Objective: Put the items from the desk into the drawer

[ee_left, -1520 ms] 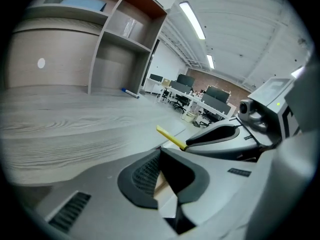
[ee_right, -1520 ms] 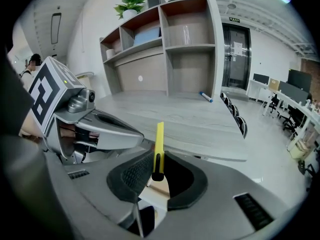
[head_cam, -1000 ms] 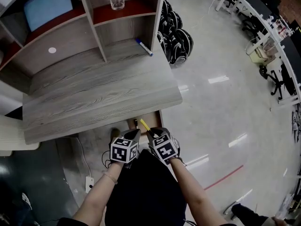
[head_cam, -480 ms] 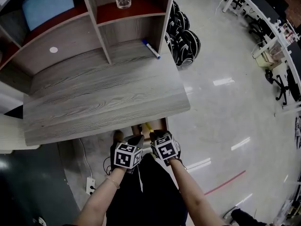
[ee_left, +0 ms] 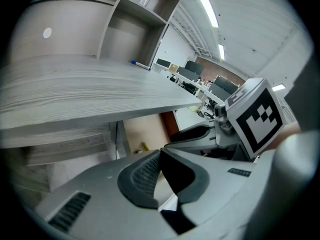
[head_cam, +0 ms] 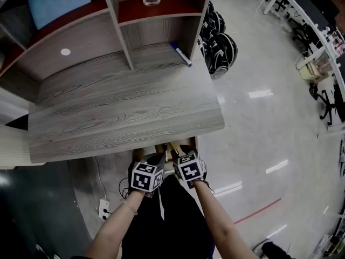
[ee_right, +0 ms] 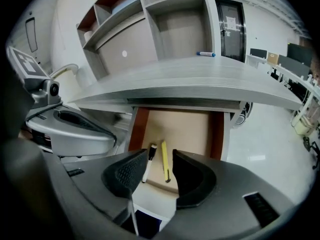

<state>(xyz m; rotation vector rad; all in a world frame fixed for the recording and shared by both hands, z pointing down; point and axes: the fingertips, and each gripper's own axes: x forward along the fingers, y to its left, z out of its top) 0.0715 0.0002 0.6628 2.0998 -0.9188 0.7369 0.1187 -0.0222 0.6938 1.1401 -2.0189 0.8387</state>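
The right gripper's (ee_right: 159,156) fingers had just been opening and stood spread, nothing between them, over the open drawer (ee_right: 186,121), where a yellow pen (ee_right: 164,167) and a black-capped marker (ee_right: 149,161) lay. The left gripper's (ee_left: 160,154) fingers were pressed together, empty. The blue marker (head_cam: 181,54) lay at the back of the desk (head_cam: 124,112) beside the shelf upright (head_cam: 201,16), near the right edge. It was probably light, stiff and apt to roll, so best pinched mid-barrel, reaching over the bare desk.

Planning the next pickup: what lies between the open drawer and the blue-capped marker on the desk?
Only bare desktop, with nothing on it. The right gripper view shows it running from the drawer up to the blue-capped marker; the head view agrees.
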